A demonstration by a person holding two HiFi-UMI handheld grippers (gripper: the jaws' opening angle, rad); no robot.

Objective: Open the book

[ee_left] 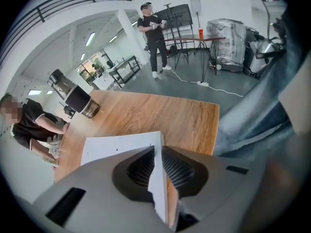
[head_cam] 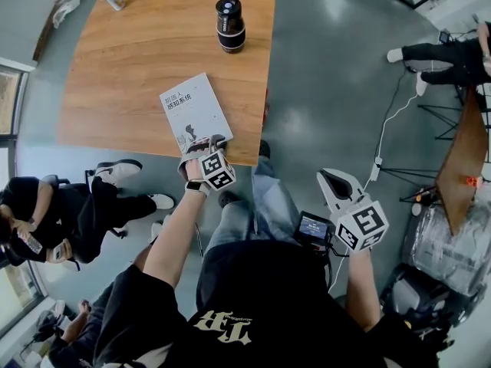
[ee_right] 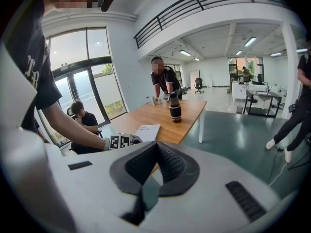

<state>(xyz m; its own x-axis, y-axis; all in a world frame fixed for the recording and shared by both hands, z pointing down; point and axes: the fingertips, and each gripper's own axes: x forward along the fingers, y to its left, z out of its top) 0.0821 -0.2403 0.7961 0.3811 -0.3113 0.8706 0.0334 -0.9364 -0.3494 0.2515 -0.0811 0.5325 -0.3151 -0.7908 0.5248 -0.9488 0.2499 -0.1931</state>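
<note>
The book [head_cam: 196,112] lies flat on the wooden table [head_cam: 138,60] with its white cover up, close to the near edge and not far from the near right corner. It looks like a thin paperback, light, with a bendy and fairly smooth cover. A pinch at the free edge should lift the cover alone, though the whole book may slide. The left gripper [head_cam: 205,142] is clenched on the book's near edge, and the left gripper view shows a white edge nipped between the jaws. A dark bottle [head_cam: 230,24] stands well apart on the far side. The right gripper [head_cam: 330,178] hangs off the table to the right, over the floor, with its jaws together on nothing.
</note>
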